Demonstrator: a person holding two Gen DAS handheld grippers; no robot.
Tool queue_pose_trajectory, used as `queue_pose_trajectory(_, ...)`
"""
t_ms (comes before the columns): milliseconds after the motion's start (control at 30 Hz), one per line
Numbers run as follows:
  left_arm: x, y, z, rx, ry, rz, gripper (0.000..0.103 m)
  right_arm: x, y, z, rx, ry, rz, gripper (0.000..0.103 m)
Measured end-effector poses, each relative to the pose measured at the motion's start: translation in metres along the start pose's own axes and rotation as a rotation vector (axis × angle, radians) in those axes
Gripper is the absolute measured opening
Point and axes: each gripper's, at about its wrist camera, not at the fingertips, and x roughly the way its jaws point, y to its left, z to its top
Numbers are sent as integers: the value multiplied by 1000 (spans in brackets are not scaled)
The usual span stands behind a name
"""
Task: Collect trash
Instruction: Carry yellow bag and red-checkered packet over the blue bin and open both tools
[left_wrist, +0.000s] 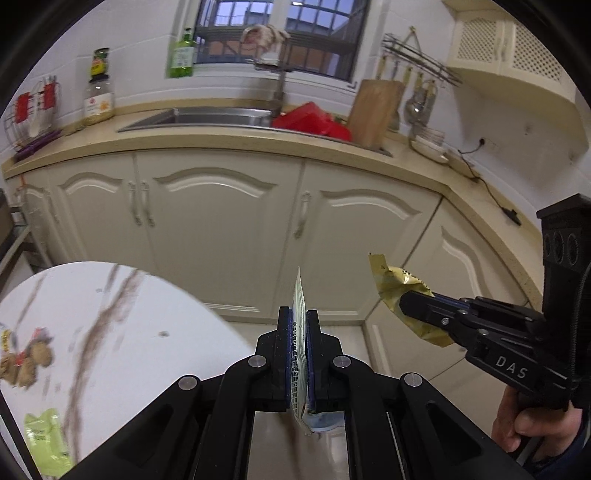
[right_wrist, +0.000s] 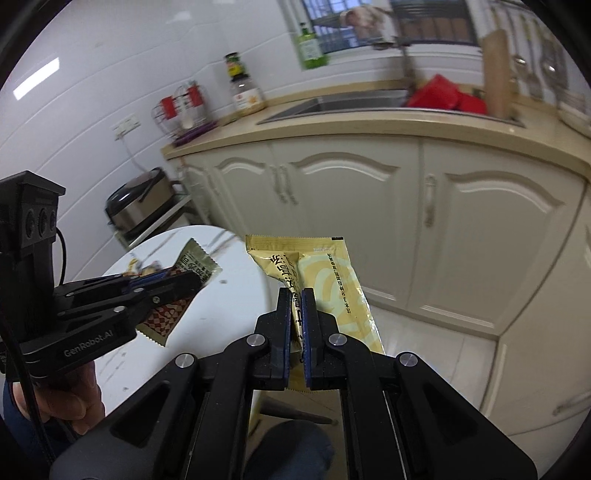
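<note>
In the left wrist view my left gripper (left_wrist: 298, 314) is shut on a pale printed snack wrapper (left_wrist: 300, 288), seen edge-on and sticking up past the pads. To its right my right gripper (left_wrist: 406, 306) is shut on a crumpled gold wrapper (left_wrist: 391, 284). The right wrist view shows that right gripper (right_wrist: 295, 295) pinching the long gold wrapper (right_wrist: 332, 280), which hangs flat in front of the cabinets. There my left gripper (right_wrist: 194, 283) holds its wrapper (right_wrist: 197, 264), olive at the top with red-and-white checks below. Both are held in the air beside the round white table (left_wrist: 118, 325).
A green wrapper (left_wrist: 48, 443) and a blurred clump of snack scraps (left_wrist: 26, 358) lie on the table's left side. Cream cabinets (left_wrist: 221, 229) under a counter with a sink (left_wrist: 207, 118) stand ahead. A rice cooker (right_wrist: 136, 206) sits on a low shelf beyond the table.
</note>
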Motion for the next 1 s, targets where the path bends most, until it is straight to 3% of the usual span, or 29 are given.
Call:
queue_pose_trajectory(300, 109, -37, 24, 55, 157, -56, 3, 18, -106, -28, 159, 73, -81, 6)
queue_pose_trajectory(533, 198, -50, 33, 74, 309, -50, 3, 64, -170, -68, 285, 186, -71, 6)
queue_pose_trajectory(733, 249, -63, 36, 90, 393, -42, 4, 93, -204, -96, 365, 241, -59, 10)
queue_pose_trajectory(800, 261, -65, 38, 94, 409, -24, 10, 99, -214, -103, 389, 249, -55, 11)
queue_pose_trajectory(833, 268, -67, 37, 92, 416, -16, 12, 101, -218, -104, 399, 251, -54, 18)
queue_pose_trajectory(867, 273, -69, 36, 90, 424, -10, 22, 101, -220, -106, 407, 252, -56, 29)
queue_pose_trajectory(900, 279, -69, 38, 87, 435, 3, 39, 101, -222, -108, 415, 250, -62, 35)
queue_pose_trajectory(967, 287, -70, 39, 76, 434, 27, 63, 98, -225, -109, 425, 238, -63, 48)
queue_pose_trajectory(1000, 290, -69, 41, 67, 428, 53, 69, 95, -225, -109, 426, 231, -67, 51)
